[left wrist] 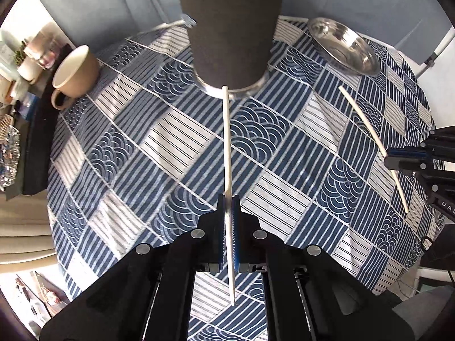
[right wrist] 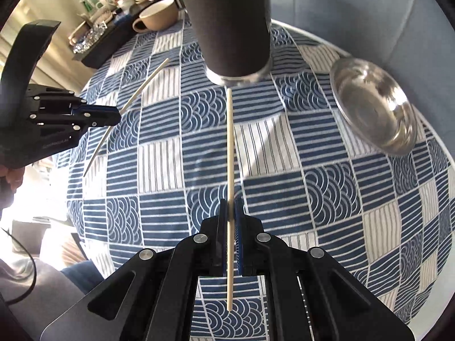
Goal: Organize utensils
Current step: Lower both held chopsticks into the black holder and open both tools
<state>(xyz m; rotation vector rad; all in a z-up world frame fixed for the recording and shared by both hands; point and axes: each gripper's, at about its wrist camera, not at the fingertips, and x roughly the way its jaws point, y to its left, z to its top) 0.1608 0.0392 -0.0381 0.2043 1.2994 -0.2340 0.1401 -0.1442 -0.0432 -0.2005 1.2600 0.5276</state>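
Two chopsticks in play, one per gripper. Our left gripper (left wrist: 228, 199) is clenched on one chopstick (left wrist: 226, 142), and our right gripper (right wrist: 231, 203) is clamped on the other chopstick (right wrist: 230, 147). Both sticks are up off the tablecloth (left wrist: 170, 130), tips pointing toward the dark holder (left wrist: 230, 28), with the mug (left wrist: 75, 71) and steel bowl (left wrist: 345, 47) off to either side.

A matt woven cloth (left wrist: 176, 130), printed in blue and white, is seen over the table, and a polished, mirror-bright metal bowl (left wrist: 344, 47) is found at two o'clock on it. The holder (left wrist: 230, 28) at twelve o'clock is wrapped in matt black, with a shiny metal base. Pale, smooth wooden chopsticks (right wrist: 229, 153) and a matt, beige ceramic mug (left wrist: 75, 74) at ten o'clock are also shown.
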